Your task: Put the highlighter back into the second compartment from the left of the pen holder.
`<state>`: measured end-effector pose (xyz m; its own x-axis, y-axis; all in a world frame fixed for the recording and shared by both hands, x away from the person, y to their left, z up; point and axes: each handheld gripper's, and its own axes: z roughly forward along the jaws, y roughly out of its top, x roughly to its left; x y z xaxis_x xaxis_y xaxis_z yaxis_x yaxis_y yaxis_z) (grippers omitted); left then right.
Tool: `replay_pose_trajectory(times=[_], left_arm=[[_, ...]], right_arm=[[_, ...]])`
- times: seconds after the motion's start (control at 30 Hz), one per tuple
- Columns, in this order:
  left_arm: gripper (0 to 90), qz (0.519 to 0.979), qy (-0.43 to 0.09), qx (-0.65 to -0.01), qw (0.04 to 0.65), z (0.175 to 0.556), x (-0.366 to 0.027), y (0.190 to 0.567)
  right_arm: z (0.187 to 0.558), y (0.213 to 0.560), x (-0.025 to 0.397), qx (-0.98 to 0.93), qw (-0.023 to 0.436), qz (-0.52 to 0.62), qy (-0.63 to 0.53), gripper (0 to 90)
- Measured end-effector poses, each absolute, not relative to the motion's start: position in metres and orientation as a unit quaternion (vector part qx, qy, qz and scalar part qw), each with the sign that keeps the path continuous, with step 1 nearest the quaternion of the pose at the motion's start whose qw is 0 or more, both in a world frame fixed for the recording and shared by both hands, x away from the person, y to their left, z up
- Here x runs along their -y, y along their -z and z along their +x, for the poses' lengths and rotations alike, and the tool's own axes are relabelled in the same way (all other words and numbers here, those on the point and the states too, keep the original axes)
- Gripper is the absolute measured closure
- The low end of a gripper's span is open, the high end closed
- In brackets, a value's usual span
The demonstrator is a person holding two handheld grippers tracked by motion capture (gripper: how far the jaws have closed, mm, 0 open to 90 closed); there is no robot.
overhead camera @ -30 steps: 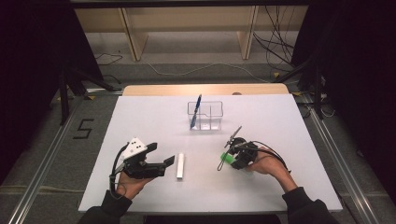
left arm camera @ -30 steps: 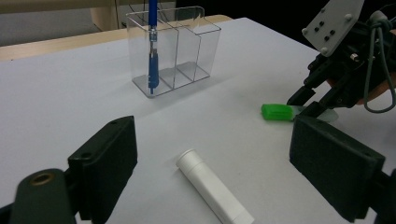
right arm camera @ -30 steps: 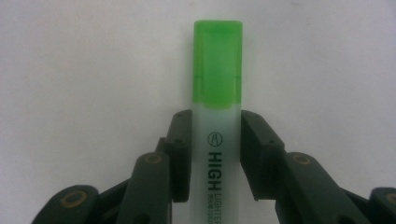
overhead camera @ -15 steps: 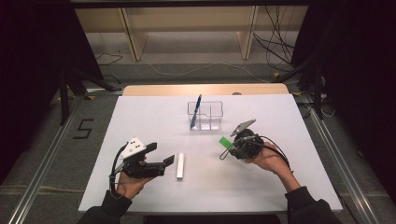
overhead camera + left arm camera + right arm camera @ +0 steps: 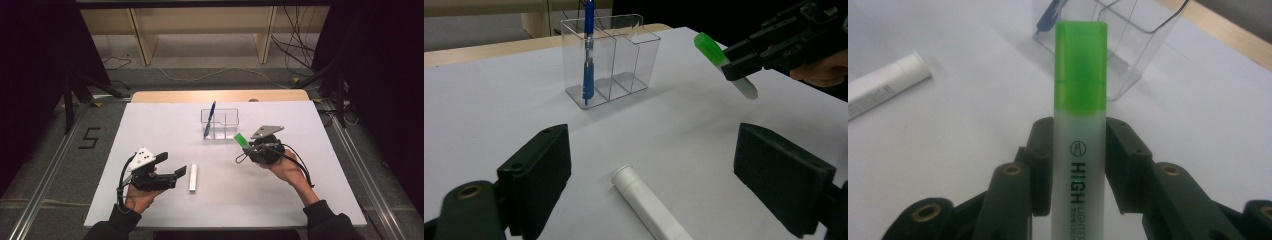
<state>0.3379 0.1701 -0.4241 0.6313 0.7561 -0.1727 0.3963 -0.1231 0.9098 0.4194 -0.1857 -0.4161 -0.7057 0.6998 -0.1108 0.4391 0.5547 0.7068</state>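
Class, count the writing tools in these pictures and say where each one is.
3. A blue pen stands in the clear organizer's left compartment; a green highlighter is clamped in the right gripper; a white marker lies on the table by the open left gripper.

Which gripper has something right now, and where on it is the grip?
The right gripper is shut on the green highlighter, clamping its pale barrel just below the green cap. The left gripper is open, holding nothing.
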Motion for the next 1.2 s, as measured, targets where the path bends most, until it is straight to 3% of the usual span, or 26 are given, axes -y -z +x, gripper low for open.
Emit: replay_pose_trajectory(times=[1.2], left_arm=[[15.0, 0.726, -0.176, -0.387, 0.541, 0.336, -0.17, 0.423]], right_arm=[[0.465, 0.393, 0.155, -0.798, 0.24, 0.363, -0.417, 66.9]])
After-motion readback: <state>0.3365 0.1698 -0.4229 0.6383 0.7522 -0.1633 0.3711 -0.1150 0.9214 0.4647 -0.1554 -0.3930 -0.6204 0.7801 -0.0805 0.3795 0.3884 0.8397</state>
